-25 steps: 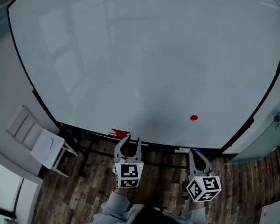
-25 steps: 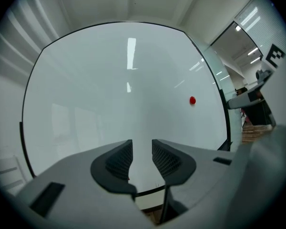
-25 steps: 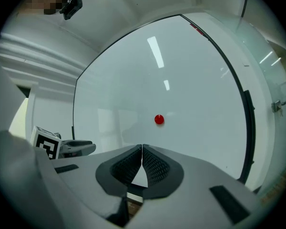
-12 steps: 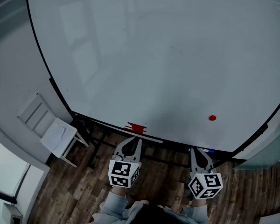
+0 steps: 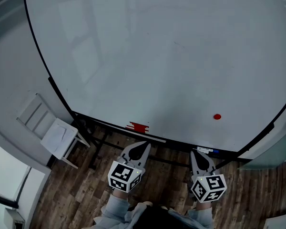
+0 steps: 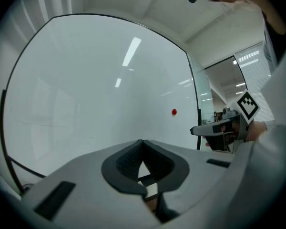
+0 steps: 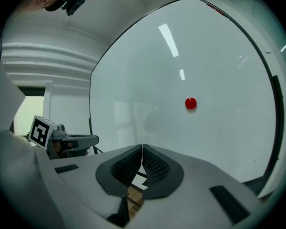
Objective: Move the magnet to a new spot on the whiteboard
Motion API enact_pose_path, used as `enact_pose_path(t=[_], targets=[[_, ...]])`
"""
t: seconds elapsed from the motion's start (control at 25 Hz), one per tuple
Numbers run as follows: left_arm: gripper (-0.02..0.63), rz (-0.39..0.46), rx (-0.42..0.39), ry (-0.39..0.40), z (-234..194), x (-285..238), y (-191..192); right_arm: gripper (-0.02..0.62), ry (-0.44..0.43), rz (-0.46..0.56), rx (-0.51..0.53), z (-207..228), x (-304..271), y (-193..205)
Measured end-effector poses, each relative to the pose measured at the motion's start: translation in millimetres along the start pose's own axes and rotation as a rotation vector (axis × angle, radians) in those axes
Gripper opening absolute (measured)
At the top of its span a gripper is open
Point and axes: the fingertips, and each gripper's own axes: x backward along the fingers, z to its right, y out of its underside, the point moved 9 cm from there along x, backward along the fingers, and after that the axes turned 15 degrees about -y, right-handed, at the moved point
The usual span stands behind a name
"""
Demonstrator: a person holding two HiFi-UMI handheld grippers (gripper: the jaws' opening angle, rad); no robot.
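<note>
**A:** Where is the magnet?

**B:** A small round red magnet (image 5: 217, 117) sticks low on the right side of the whiteboard (image 5: 157, 56), near its bottom edge. The right claw (image 5: 199, 154) points at the board from below and slightly left of the magnet, without touching it. In the right gripper view the magnet sits above and to the right of the claw tips.

**A:** How do the claws stand?

**B:** The right claw's jaws meet tip to tip, holding nothing. The left claw (image 5: 142, 146) has just been closing. Its jaws now meet with nothing between them. It is farther left, well apart from the magnet.

**A:** What lies around them?

**B:** Only bare board separates the right claw from the magnet. A flat red item (image 5: 138, 126) rests on the board's lower edge, just ahead of the left claw. A white chair (image 5: 55, 137) stands at the left on the wooden floor (image 5: 76, 194).
</note>
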Motion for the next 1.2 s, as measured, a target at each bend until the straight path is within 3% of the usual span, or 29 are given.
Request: enact_pose_path(t=[0.52, 1.2], targets=[[0.009, -0.034, 0.006, 0.14, 34.2, -26.1, 6.7, 0.026, 0.013, -0.017, 0.023, 17.4, 16.0, -2.6], [0.009, -0.031, -0.011, 0.164, 50.1, -29.1, 3.4, 0.026, 0.02, 0.007, 0.007, 22.4, 33.4, -1.8]])
